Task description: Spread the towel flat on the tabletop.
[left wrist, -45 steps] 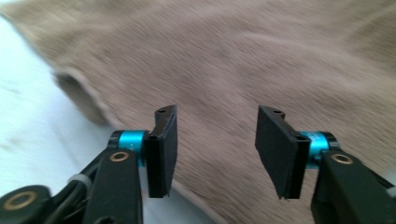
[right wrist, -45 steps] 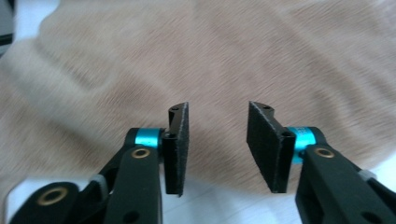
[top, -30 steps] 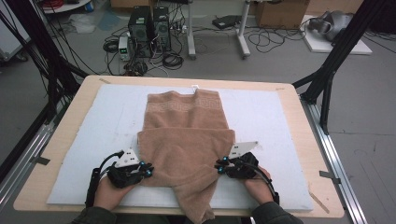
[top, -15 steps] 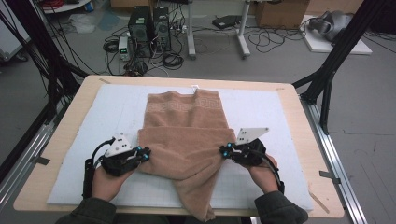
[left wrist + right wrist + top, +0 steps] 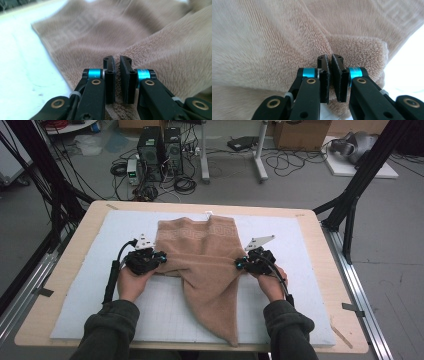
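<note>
The brown towel (image 5: 202,265) lies in the middle of the white mat (image 5: 80,270), its near end trailing to a point over the table's front edge. At the towel's left edge the left gripper (image 5: 117,65) has its jaws nearly closed, pinching a fold of the pile. At the towel's right edge the right gripper (image 5: 330,65) is likewise narrow, nipping a rolled corner. Both bites look shallow to me; a quick pull could let the plush slip out, or one side could lag and skew the fold.
</note>
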Available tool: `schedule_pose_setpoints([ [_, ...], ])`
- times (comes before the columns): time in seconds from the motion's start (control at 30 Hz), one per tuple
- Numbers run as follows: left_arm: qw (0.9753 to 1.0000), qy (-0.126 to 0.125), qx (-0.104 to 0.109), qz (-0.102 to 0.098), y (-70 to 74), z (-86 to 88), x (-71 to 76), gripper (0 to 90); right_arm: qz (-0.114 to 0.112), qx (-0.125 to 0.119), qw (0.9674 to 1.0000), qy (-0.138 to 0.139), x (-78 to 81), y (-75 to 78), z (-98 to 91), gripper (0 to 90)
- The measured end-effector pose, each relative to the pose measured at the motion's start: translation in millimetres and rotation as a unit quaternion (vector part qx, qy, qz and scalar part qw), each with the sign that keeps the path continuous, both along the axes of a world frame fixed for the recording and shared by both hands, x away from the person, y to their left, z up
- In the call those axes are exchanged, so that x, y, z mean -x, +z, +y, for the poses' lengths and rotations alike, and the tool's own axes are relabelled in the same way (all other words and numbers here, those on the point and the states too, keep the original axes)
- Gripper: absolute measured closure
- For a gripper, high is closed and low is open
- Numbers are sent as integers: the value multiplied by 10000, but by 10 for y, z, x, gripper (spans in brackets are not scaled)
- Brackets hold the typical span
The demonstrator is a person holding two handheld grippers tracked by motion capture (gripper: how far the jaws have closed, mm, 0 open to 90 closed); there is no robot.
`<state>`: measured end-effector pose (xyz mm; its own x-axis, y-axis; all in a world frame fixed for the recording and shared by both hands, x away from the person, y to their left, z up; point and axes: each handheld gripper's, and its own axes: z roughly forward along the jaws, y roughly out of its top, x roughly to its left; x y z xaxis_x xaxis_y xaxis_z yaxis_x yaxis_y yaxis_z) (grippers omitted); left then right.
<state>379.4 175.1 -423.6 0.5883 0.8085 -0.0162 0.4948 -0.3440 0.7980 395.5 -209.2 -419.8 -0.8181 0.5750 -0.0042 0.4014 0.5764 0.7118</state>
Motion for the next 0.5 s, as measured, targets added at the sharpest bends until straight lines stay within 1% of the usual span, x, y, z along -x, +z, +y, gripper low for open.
schedule_pose_setpoints([
  [0.03, 10000, 7, -1, 26, -33, -10, -26, 827, 68, -62, 9999, -51, -26, -38, 9, 849],
  [0.07, 10000, 39, 27, 0, -44, -17, -38, 825, 72, -104, 9999, -76, -47, -59, 11, 849],
  [0.13, 9999, 32, 114, -17, -20, 10, -39, 809, 69, -151, 9998, -79, -70, -70, 5, 839],
  [0.2, 9999, 24, 125, -52, 33, 59, -3, 750, 71, -216, 9997, -115, -64, -39, -26, 801],
  [0.23, 9999, 18, 140, -86, 76, 89, 27, 716, 14, -279, 9995, -127, -48, -7, -46, 763],
  [0.27, 9997, 55, 162, -153, 125, 114, 70, 673, -61, -330, 9993, -165, -21, 35, -66, 731],
  [0.3, 9997, 24, 85, -246, 185, 152, 122, 624, -92, -400, 9991, -144, 15, 82, -89, 713],
  [0.33, 9994, -58, 98, -320, 248, 195, 180, 610, -134, -457, 9988, -140, 62, 132, -111, 662],
  [0.37, 9987, -123, 224, -434, 321, 244, 273, 593, -170, -509, 9984, -179, 114, 187, -131, 603],
  [0.4, 9983, -158, 228, -504, 365, 271, 330, 564, -203, -617, 9977, -169, 195, 257, -163, 590],
  [0.43, 9981, -206, 257, -529, 419, 300, 410, 548, -251, -688, 9973, -113, 256, 292, -179, 569],
  [0.47, 9974, -300, 354, -542, 460, 324, 496, 524, -341, -736, 9967, -82, 348, 330, -193, 541],
  [0.5, 9964, -399, 419, -618, 477, 336, 588, 507, -404, -766, 9962, -28, 447, 353, -201, 537],
])
